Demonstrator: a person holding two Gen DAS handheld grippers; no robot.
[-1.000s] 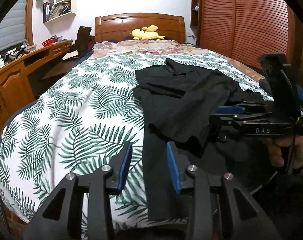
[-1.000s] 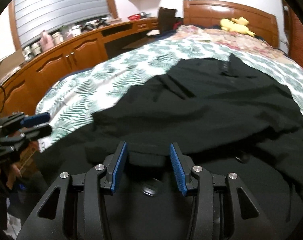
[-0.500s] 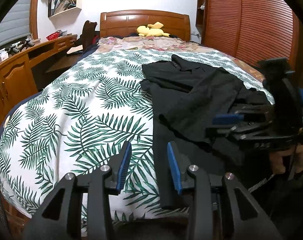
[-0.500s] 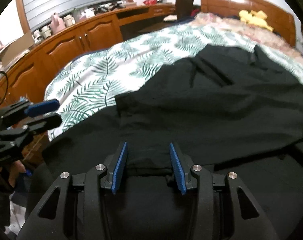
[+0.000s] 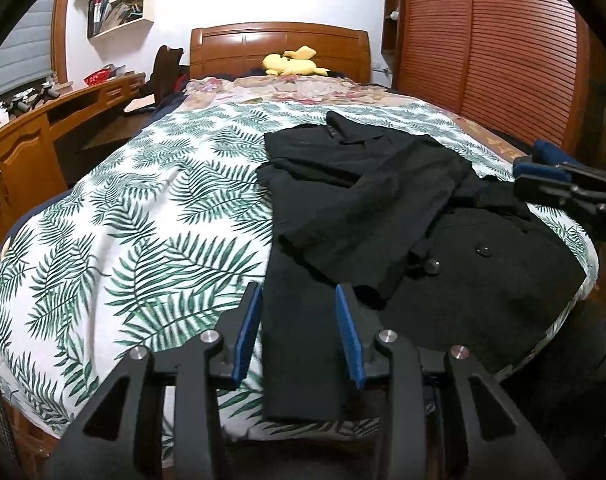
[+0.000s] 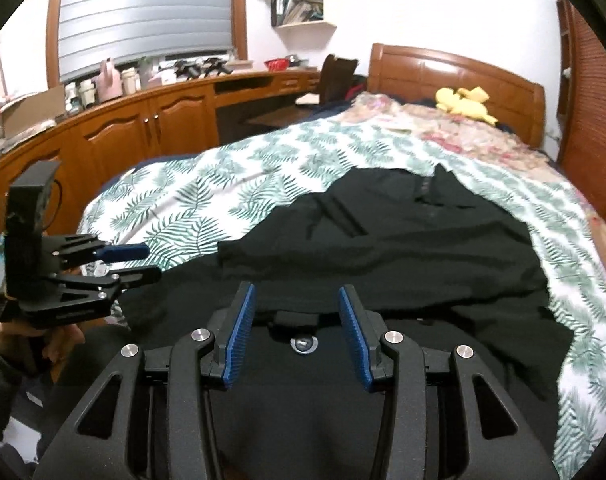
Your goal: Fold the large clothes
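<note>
The right gripper (image 6: 297, 328) has drawn back from the coat (image 5: 383, 216) and now hangs at the bed's (image 5: 135, 216) right edge, jaws apart and empty. The left gripper (image 5: 297, 336) is also open, holding nothing, above the coat's left edge at the bed's foot. The coat lies on the right half; the left half is free.

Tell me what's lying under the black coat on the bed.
The black coat lies on the green fern-print bedspread, which shows all around it. Whatever else sits beneath the coat is covered and cannot be seen.
</note>
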